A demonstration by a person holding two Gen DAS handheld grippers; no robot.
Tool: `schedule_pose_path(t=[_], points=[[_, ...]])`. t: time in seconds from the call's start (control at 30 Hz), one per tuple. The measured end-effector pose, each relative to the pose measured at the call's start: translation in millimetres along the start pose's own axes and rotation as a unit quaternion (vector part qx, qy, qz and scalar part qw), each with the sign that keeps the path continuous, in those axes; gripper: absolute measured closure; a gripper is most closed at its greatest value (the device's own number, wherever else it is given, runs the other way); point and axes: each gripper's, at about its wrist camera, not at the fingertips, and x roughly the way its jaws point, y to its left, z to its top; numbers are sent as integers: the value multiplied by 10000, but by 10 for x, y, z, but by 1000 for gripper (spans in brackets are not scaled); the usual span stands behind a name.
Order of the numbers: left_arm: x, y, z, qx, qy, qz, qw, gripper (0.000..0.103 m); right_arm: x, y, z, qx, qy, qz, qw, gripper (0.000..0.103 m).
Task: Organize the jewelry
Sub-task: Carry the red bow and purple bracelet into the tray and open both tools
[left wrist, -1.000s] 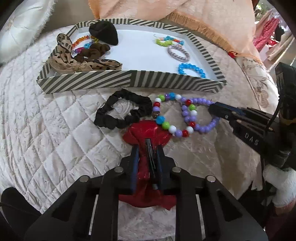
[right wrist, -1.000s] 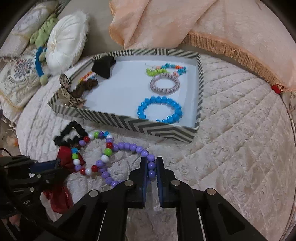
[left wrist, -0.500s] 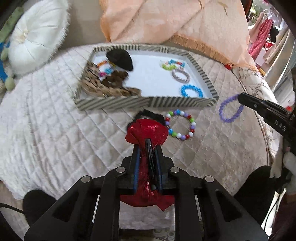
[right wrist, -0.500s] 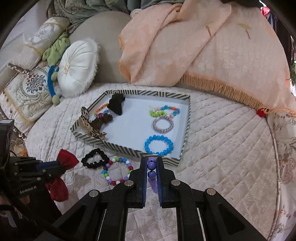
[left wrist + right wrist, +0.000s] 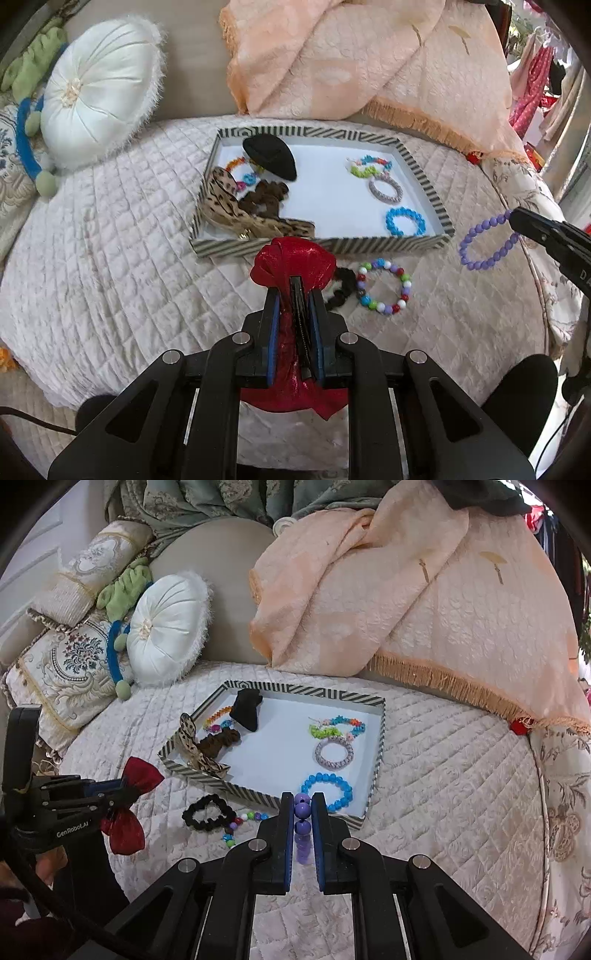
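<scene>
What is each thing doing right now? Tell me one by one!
Left gripper: shut on the red bow, lifted.
Right gripper: shut on the purple bead bracelet, dangling.
Black scrunchie: lying on the quilt.
Multicolor bead bracelet: lying beside it.
Striped tray: open, partly filled.

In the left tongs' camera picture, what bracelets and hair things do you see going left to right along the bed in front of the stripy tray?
Red bow pinched in the left tongs → black scrunchie → multicoloured bead bracelet → purple bead bracelet hanging from the right tongs.
</scene>
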Motion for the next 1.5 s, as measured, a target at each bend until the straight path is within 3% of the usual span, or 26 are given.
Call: schedule_pose_path(t=[1.07,1.5], points=[[137,51,505,98,-211,364,9991,89,233,104,307,-155,65,143,9998,94],[469,6,871,-220,-3,-22,9998,89,639,61,570,-125,274,286,9991,94]])
